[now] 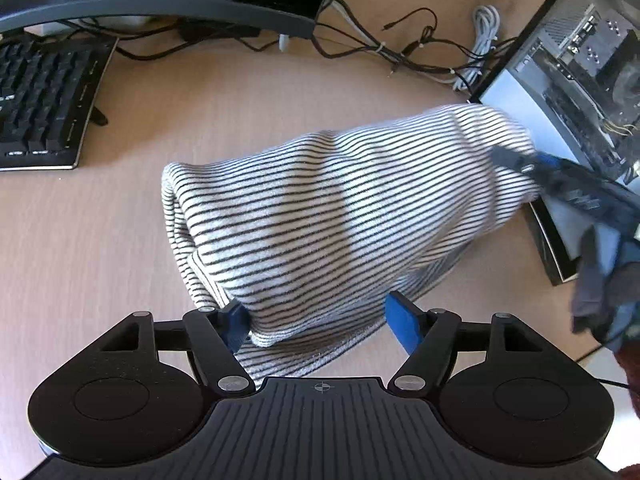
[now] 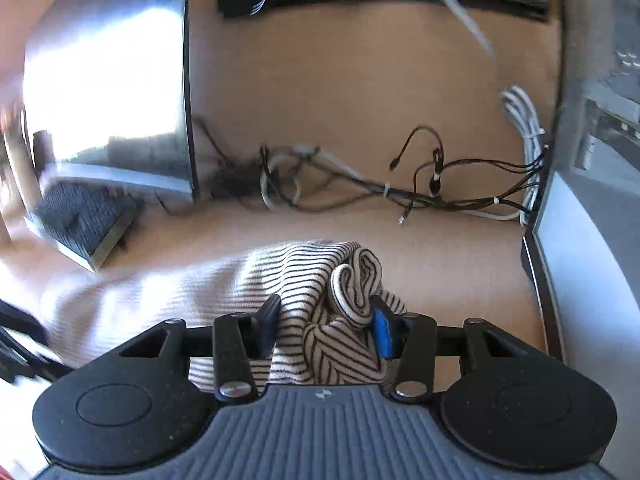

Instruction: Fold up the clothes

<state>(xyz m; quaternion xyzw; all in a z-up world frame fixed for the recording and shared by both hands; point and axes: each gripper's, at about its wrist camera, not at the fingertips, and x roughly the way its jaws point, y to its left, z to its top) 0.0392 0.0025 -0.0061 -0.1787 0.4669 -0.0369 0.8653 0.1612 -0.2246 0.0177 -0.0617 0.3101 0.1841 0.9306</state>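
A striped garment [image 1: 320, 216] (white with thin black lines) lies bunched on a pale wooden desk [image 1: 120, 232], stretched between two hand-held grippers. The left gripper [image 1: 320, 320] sits at the near edge of the cloth with its blue-padded fingers [image 1: 402, 324] spread wide; the fabric runs between them, touching the left pad, while the other pad stands clear of it. At the cloth's far end, the right gripper [image 1: 532, 168] meets the fabric just beside a computer case [image 1: 560, 80] with a see-through side panel.

From the right wrist view, the right gripper [image 2: 324, 328] has a thick wad of the garment [image 2: 344, 292], including a rolled hem, gathered between its fingers [image 2: 382, 332], both pads pressing into the bundle. The rest of the cloth trails off to the left in bright sunlight.

Behind the garment, a tangle of black and white cables [image 2: 420, 192] lies across the desk. A black keyboard [image 1: 40, 104] sits to the left, under the curved foot of a monitor [image 1: 160, 0].
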